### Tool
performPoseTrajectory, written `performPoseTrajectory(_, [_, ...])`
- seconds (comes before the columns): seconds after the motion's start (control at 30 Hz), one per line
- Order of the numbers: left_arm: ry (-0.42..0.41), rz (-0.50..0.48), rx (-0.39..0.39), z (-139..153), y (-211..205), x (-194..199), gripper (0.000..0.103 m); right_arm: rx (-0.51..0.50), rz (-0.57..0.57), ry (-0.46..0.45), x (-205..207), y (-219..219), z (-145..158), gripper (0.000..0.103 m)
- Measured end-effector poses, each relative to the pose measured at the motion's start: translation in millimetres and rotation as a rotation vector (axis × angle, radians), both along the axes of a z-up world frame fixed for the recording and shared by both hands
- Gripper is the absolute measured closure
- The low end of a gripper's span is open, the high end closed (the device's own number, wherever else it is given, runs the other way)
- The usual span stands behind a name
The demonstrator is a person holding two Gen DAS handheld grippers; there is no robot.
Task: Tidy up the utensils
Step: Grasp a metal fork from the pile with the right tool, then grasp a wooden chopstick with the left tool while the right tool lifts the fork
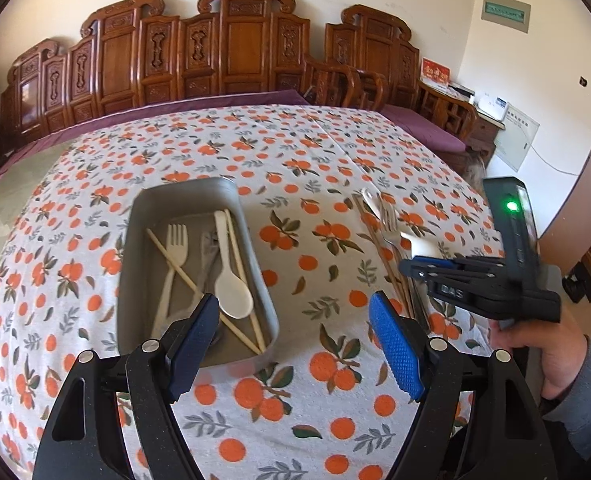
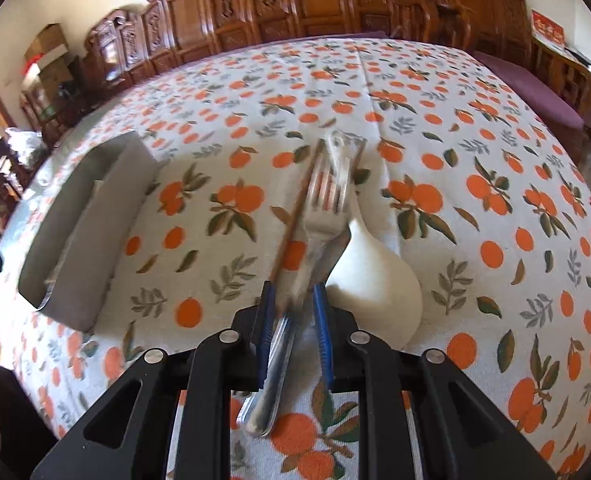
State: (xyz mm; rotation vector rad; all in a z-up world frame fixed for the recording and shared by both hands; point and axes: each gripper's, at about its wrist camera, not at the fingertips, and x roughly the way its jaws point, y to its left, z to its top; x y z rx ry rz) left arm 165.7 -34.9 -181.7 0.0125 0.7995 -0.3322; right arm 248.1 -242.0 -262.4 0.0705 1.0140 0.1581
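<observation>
A: At left, in the tray (image 1: 151, 216): white fork (image 1: 174, 252), spoon (image 1: 231, 280), chopsticks (image 1: 199, 280) already sorted. Left gripper (image 1: 295, 340) over the tray's near end, jaws wide, holding nothing.

B: Further right, loose on the cloth (image 2: 455, 140): metal fork (image 2: 319, 216), ladle (image 2: 375, 280), brown chopsticks (image 2: 291, 220). Right gripper (image 2: 293, 304) nearly closed about the fork handle; firm grip or not, cannot tell. Roughly half left, then.

A: Beyond, carved wooden bench (image 1: 235, 48), pale walls.

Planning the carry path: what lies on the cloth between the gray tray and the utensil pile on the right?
Nothing: in the left wrist view, only bare orange-print tablecloth separates the gray tray from the utensil pile. The right wrist view agrees.
</observation>
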Motion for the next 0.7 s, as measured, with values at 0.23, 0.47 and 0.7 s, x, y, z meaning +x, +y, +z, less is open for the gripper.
performPoseTrajectory(0.23, [0.006,-0.032,0.000,-3.4,-9.0,-1.9,0.029,-0.015,-0.029,0.009,11.1,-1.8,-4.9,0.081])
performPoseTrajectory(0.47, [0.009,-0.030,0.004,-4.4,-9.4,-2.2,0.029,0.012,-0.024,0.019,12.2,-4.0,-3.9,0.095])
performPoseTrajectory(0.7, [0.016,-0.031,0.027,-4.9,-13.6,1.0,0.029,0.038,0.014,-0.008,3.9,-8.3,11.1,0.100])
